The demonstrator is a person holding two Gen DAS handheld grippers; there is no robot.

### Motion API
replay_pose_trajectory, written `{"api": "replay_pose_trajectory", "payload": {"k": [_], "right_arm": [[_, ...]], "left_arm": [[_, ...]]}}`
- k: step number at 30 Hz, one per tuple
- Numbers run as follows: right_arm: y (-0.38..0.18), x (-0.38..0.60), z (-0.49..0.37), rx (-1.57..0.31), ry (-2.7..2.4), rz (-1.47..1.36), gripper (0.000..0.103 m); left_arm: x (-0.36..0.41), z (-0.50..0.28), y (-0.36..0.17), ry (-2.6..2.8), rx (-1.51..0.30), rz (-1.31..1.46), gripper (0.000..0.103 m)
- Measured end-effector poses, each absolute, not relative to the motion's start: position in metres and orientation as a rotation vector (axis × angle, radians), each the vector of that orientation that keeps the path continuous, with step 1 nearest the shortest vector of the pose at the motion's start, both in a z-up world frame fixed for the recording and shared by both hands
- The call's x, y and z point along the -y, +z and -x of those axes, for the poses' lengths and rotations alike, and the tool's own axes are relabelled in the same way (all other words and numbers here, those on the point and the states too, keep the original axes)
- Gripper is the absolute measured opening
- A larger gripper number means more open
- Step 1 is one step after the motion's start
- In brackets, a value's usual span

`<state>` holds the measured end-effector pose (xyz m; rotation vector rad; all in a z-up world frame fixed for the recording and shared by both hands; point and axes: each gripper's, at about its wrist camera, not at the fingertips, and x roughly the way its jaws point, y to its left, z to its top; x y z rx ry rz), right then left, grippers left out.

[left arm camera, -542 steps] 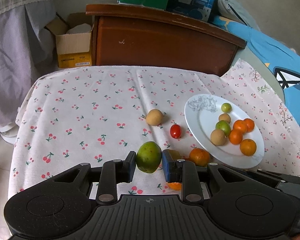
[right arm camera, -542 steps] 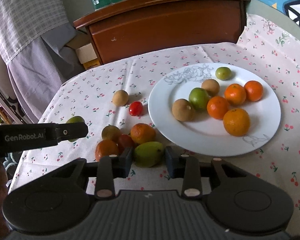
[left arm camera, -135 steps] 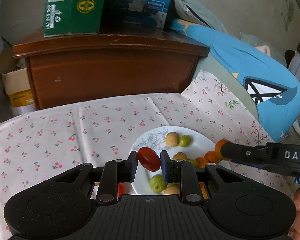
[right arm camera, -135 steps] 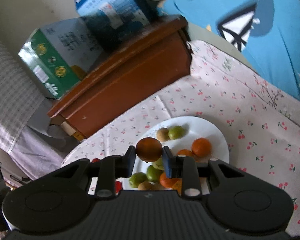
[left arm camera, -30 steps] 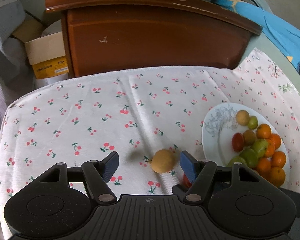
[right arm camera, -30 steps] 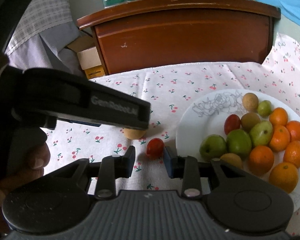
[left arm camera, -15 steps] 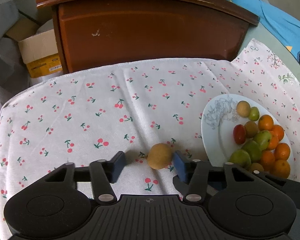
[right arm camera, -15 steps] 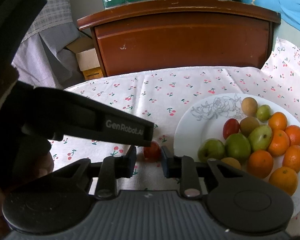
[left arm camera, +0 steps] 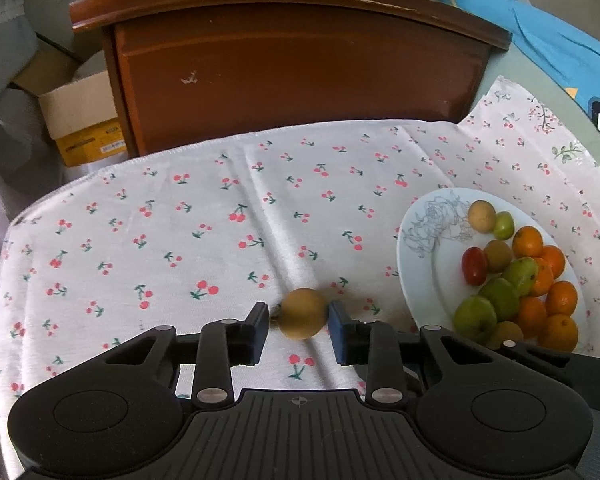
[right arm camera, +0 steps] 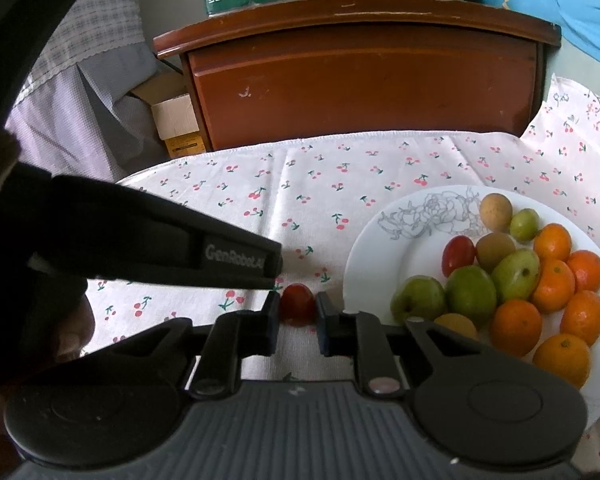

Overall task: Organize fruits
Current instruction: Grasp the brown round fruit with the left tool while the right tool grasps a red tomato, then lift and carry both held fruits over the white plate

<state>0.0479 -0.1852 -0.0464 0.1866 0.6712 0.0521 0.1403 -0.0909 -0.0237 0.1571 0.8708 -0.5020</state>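
Note:
In the left wrist view my left gripper (left arm camera: 299,328) has its jaws around a round tan fruit (left arm camera: 303,313) on the cherry-print cloth; the right pad touches it and a small gap shows at the left pad. In the right wrist view my right gripper (right arm camera: 297,318) is closed on a small red tomato (right arm camera: 297,308) on the cloth. The white plate (left arm camera: 420,264) to the right holds several oranges, green fruits, brown fruits and a red tomato (left arm camera: 474,265); it also shows in the right wrist view (right arm camera: 380,248).
A brown wooden cabinet (left arm camera: 300,72) stands behind the table with boxes on top. A cardboard box (left arm camera: 80,120) sits on the floor at left. The left gripper's body (right arm camera: 140,244) crosses the left of the right wrist view. Blue fabric (left arm camera: 560,48) lies at right.
My left gripper's jaws have narrowed around the tan fruit. My right gripper has closed in on the small red tomato.

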Motion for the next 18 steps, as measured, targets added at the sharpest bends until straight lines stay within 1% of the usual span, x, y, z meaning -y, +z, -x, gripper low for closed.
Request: {"api": "replay_pose_trajectory", "payload": {"k": [18], "right_arm": [[-0.039, 0.193, -0.013, -0.717, 0.081, -0.223, 0.018]], "left_arm": [[0.071, -0.114, -0.01, -0.475, -0.847, -0.132, 0.03]]}}
